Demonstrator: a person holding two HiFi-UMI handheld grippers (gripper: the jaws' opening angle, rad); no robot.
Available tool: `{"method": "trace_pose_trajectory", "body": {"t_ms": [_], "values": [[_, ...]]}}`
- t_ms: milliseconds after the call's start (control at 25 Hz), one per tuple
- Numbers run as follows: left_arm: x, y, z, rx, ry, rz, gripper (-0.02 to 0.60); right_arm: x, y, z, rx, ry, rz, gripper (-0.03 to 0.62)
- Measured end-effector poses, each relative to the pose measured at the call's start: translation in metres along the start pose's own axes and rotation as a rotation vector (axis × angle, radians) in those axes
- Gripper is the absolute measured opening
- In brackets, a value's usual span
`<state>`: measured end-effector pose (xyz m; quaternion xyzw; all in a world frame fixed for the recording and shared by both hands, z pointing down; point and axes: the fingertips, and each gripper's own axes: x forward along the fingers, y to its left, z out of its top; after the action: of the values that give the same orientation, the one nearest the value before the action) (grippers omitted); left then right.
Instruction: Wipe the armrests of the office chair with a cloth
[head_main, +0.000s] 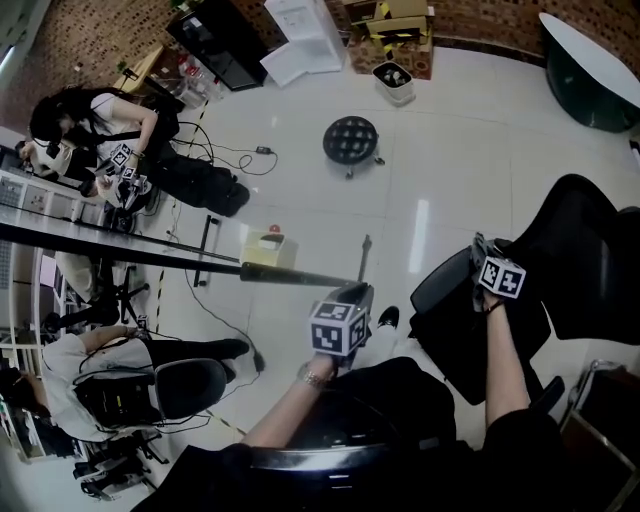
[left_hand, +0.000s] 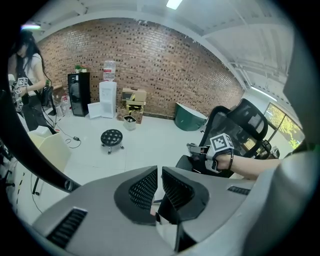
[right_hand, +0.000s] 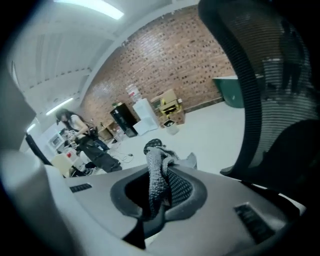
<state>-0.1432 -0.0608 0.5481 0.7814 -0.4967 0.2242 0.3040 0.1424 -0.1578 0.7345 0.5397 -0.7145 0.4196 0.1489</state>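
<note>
Two tongs: your right gripper (right_hand: 165, 187) pinches the cloth (right_hand: 156, 165), with the office chair (right_hand: 280, 100) just to its right. Your left gripper (left_hand: 159, 187) sits nearly closed on nothing. Whether the armrests are wiped doesn't show.

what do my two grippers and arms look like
Both the left gripper and right gripper have light grey bodies with black textured jaw pads, and each carries a white cube with black square markers. Forearms are unsleeved, with a band on each wrist.

Bright ceiling lights (left_hand: 173, 4) glare off the glossy floor (head_main: 420, 220); fisheye edges darken, perhaps slightly blurred.
</note>
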Motion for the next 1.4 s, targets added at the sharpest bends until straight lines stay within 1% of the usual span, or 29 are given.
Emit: {"method": "trace_pose_trajectory", "body": {"t_ms": [80, 200, 240, 400, 560, 640, 720, 1000, 1080, 1160, 1280, 1320, 1400], "values": [[-0.002, 0.002, -0.001, -0.005, 0.001, 0.006, 0.035, 0.003, -0.022, 0.001, 0.001, 0.022, -0.046, 0.048], [-0.003, 0.007, -0.003, -0.012, 0.001, 0.015, 0.035, 0.01, -0.028, -0.019, -0.027, 0.078, -0.056, 0.048], [-0.003, 0.009, -0.004, -0.014, 0.001, 0.018, 0.035, 0.01, -0.027, -0.027, -0.026, 0.081, -0.058, 0.048], [-0.002, 0.011, -0.007, -0.021, 0.005, 0.024, 0.035, 0.002, -0.021, -0.041, 0.044, 0.01, -0.044, 0.049], [-0.002, 0.006, -0.008, -0.02, 0.007, 0.019, 0.035, -0.01, -0.01, -0.055, 0.116, -0.029, -0.024, 0.049], [-0.002, 0.004, -0.006, -0.011, 0.004, 0.013, 0.035, -0.014, 0.002, -0.067, 0.139, -0.034, -0.009, 0.049], [-0.002, 0.0, -0.005, -0.003, 0.003, 0.009, 0.035, -0.018, 0.018, -0.084, 0.142, -0.018, 0.016, 0.049], [-0.003, -0.012, -0.01, 0.011, 0.011, -0.005, 0.035, -0.027, 0.083, -0.14, 0.145, 0.048, 0.133, 0.049], [-0.001, -0.018, -0.014, 0.019, 0.013, -0.014, 0.035, -0.025, 0.102, -0.157, 0.122, 0.087, 0.171, 0.049], [0.002, -0.023, -0.019, 0.029, 0.014, -0.029, 0.035, -0.02, 0.123, -0.172, 0.071, 0.131, 0.214, 0.049], [0.004, -0.028, -0.026, 0.065, 0.023, -0.058, 0.035, -0.01, 0.16, -0.195, -0.005, 0.205, 0.297, 0.049], [0.003, -0.03, -0.027, 0.078, 0.027, -0.068, 0.035, -0.012, 0.17, -0.197, -0.012, 0.216, 0.313, 0.049], [0.001, -0.037, -0.027, 0.1, 0.031, -0.09, 0.035, -0.024, 0.175, -0.185, 0.009, 0.188, 0.305, 0.049]]}}
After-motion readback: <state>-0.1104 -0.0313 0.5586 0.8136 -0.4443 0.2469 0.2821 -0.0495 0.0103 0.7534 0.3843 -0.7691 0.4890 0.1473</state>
